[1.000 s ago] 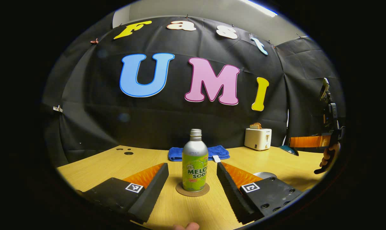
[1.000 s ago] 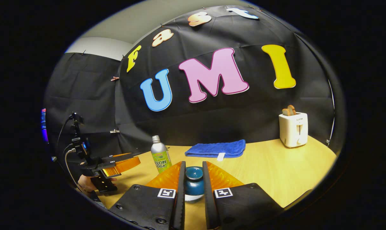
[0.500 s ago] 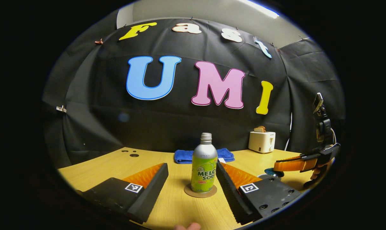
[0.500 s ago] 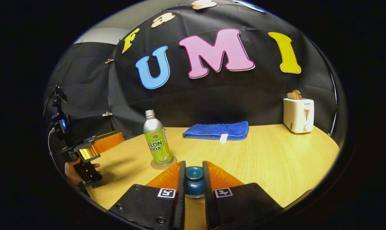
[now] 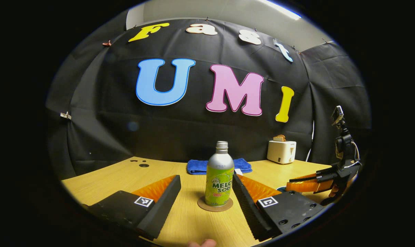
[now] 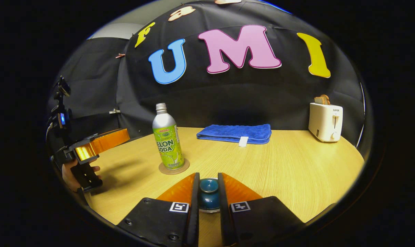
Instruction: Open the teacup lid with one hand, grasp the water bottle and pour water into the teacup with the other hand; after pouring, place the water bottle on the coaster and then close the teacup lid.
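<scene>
1. The dark teal glazed teacup lid (image 6: 208,192) sits pinched between my right gripper (image 6: 207,195) fingers, both pressing its sides. Over the last second it has come down from well above the light wooden table (image 6: 289,178) to just over it, and a pale rim now shows right under the lid (I judge that to be the teacup, but I cannot tell whether lid and cup are touching yet).

2. In the left gripper view I see that right gripper (image 5: 305,185) low at the table's right side, lower than a second ago. Closing the lid looks almost done.

3. The silver aluminium bottle with the green soda label (image 5: 219,176) stands upright on the round brown cork coaster (image 5: 215,206), uncapped. It has not moved, so the placing step reads as complete.

4. My left gripper (image 5: 207,192) has its fingers spread wide on either side of the bottle, touching nothing. The bottle now sits closer to the right-hand finger than before, since my hand has shifted sideways.

5. Farther back lie a folded blue towel (image 6: 235,133) and a white toaster (image 6: 325,121) with bread in it, both well apart from the work.

6. My judgement: what remains is to seat the lid, then release it.
</scene>
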